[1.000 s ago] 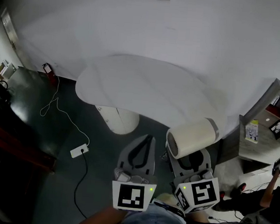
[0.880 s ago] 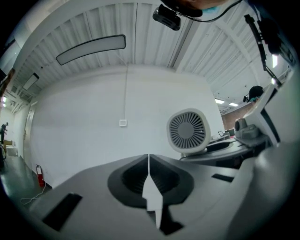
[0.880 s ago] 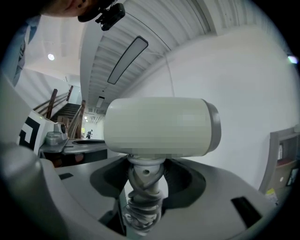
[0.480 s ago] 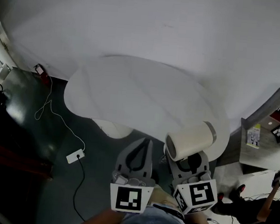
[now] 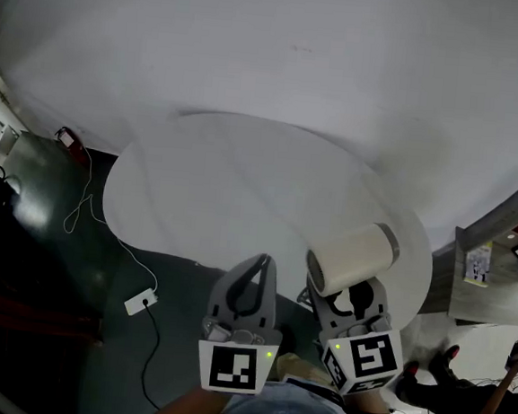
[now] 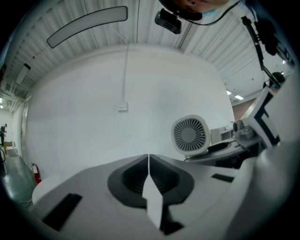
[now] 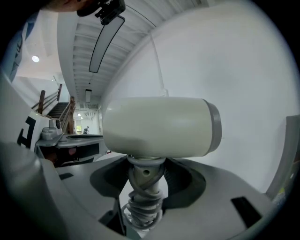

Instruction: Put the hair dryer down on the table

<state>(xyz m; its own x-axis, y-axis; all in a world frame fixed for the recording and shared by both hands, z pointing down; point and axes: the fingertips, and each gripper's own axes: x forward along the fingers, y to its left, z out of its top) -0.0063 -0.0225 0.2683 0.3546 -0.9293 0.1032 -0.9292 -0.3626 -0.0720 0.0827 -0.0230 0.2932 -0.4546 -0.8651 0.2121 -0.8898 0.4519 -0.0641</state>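
Note:
A cream hair dryer (image 5: 354,258) with a grey ring at its back end is held upright by its handle, barrel level. My right gripper (image 5: 352,300) is shut on that handle, and the barrel hangs over the near right edge of the white oval table (image 5: 242,191). In the right gripper view the barrel (image 7: 159,126) fills the middle. Its cord is wound round the handle (image 7: 143,194) between the jaws of the right gripper (image 7: 146,173). My left gripper (image 5: 255,278) is shut with nothing in it, just short of the table's near edge. Its view shows the dryer's intake grille (image 6: 190,134) to the right of the left gripper (image 6: 148,161).
A white power strip (image 5: 141,302) with its cable lies on the dark floor at the left. A red fire extinguisher (image 5: 67,137) stands by the wall. A grey shelf unit (image 5: 498,259) stands at the right, with a person's feet (image 5: 448,358) below it.
The table has come nearer in the head view. The hair dryer, which hung over the floor, now hangs over the table's near right edge. Both grippers stay shut.

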